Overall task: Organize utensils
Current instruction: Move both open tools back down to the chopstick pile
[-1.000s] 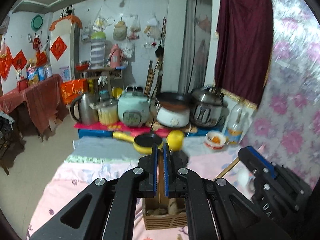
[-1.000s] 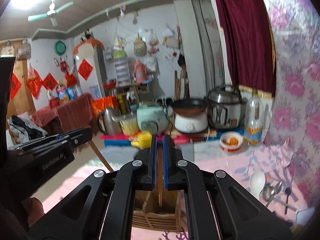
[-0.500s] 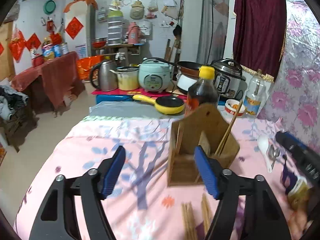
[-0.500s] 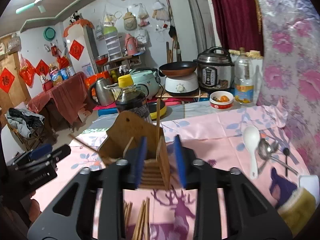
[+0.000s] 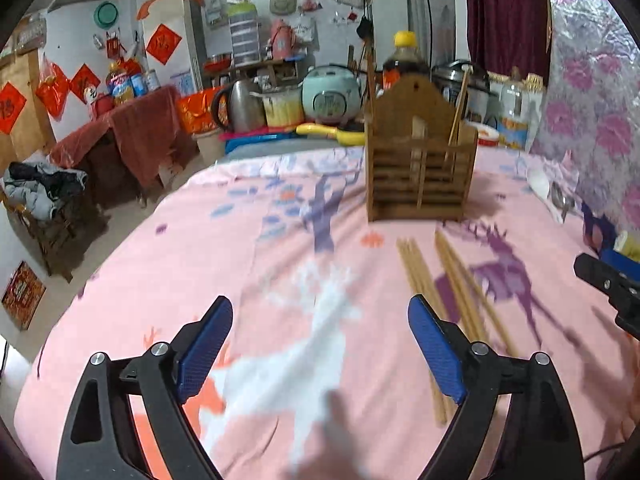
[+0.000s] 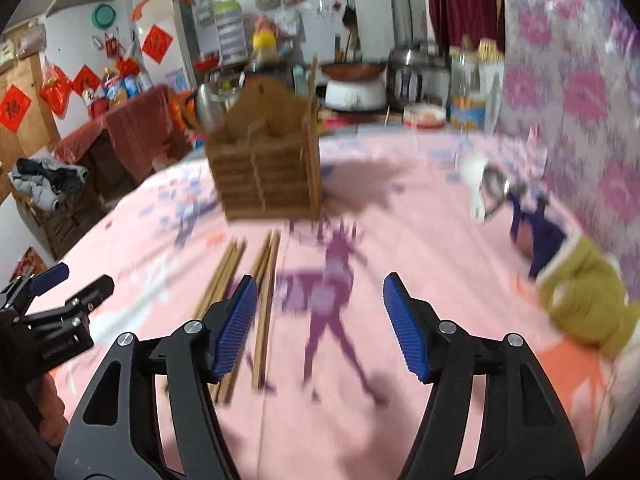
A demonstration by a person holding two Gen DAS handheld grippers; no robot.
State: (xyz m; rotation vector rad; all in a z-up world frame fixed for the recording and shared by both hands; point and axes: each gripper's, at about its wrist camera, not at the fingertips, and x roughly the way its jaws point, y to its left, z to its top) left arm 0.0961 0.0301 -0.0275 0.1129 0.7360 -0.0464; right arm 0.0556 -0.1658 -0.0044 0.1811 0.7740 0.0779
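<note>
Both grippers opening over pink cloth [image 5: 180,264], chopsticks [image 5: 420,276] between.

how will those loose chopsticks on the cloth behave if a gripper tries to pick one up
The chopsticks look thin and stiff, probably light. They lie bunched side by side, so pads may catch several at once. Lying flat on the soft pink tablecloth, they could roll or slip aside when nudged.
</note>
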